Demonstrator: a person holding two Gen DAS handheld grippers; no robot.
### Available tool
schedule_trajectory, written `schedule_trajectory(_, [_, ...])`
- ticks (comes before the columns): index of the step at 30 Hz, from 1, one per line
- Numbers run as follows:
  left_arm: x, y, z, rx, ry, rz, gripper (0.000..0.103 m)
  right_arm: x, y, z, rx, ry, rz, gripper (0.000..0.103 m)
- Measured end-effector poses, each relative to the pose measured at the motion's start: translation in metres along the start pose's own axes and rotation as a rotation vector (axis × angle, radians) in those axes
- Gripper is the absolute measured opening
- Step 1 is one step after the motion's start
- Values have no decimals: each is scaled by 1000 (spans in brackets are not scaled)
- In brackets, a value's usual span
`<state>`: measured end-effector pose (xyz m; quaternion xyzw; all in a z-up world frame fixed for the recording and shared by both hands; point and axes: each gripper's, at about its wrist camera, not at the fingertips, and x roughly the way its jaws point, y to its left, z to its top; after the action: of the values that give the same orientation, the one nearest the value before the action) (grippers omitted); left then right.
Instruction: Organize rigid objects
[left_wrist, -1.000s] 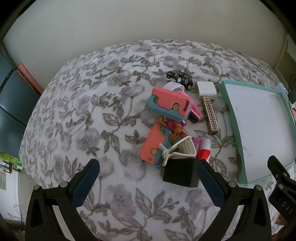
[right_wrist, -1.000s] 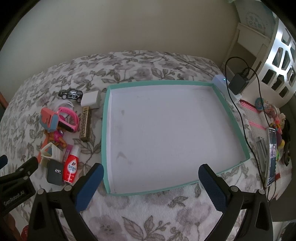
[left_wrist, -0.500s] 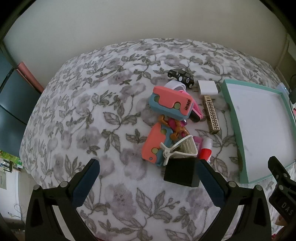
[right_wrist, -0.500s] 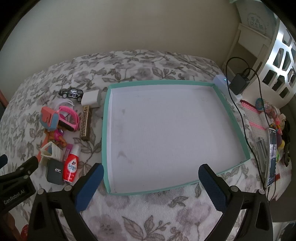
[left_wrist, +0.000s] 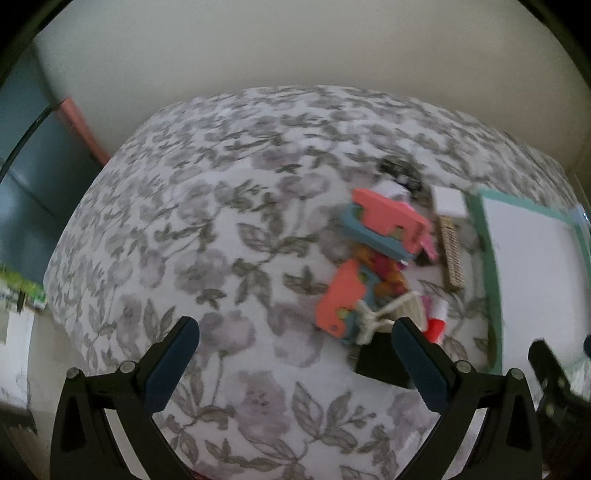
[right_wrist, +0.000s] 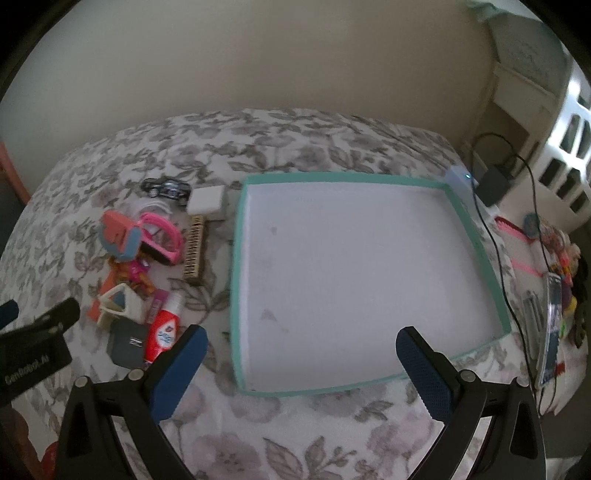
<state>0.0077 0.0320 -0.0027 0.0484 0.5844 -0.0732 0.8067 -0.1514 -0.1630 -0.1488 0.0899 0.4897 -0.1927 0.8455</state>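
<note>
Left tongs (right_wrist: 7, 314) shifted, "GenRobot.AI" label

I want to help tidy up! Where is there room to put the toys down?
The teal-edged tray is bare inside, so that is the biggest free patch. The flowered bedspread left of the toy pile is open too. It is crowded between the tray and the pink-and-blue toy: the glue bottle, black charger and toy car sit close together.

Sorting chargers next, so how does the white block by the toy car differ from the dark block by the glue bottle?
The white block is pale and lies beside the tray's far corner; the dark block is charcoal, shows a printed face, and lies nearer the left gripper. Both are squarish, lying on the floral cover outside the tray.
</note>
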Motion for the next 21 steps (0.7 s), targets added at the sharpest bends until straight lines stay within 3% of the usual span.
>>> schedule_trajectory(2, [3,7,4,-48,31,27,103,2,8,2,-18,0,36,103])
schedule_trajectory(7, [28,31,13,-153,-38,-18,103,13,35,6,-57,43,150,103])
schedule_trajectory(9, [35,37,17,-183,-9,-31,103,19,47,7,-70,63,185,103])
schedule_trajectory(21, [63,46,38,-260,66,-36,103,43,95,-2,-212,135,250,102])
